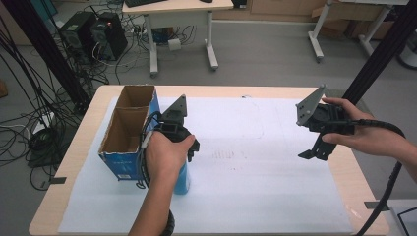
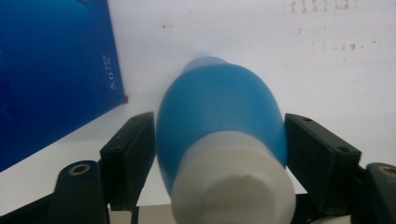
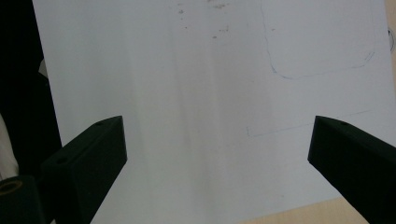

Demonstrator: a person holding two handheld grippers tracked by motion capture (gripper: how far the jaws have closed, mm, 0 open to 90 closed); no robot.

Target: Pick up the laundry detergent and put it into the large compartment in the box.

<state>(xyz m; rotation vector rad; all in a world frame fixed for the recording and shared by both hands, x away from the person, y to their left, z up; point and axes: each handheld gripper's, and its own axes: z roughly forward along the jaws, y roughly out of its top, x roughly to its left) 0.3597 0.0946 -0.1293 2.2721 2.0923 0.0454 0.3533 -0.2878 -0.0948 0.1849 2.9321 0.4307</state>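
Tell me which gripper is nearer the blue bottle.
Left. The left gripper has its fingers on either side of the blue bottle; the right gripper hovers well off to its right.

Blue bottle [image 1: 183, 181] mostly behind hand [image 1: 164, 156]

Blue bottle [image 2: 222, 121] between black jaws, blue box [image 2: 51, 70] beside

The cardboard box [image 1: 129, 130] blocks the frame's left beside the blue bottle [image 1: 183, 180]; centre and lower right white sheet [image 1: 260, 187] lies open.
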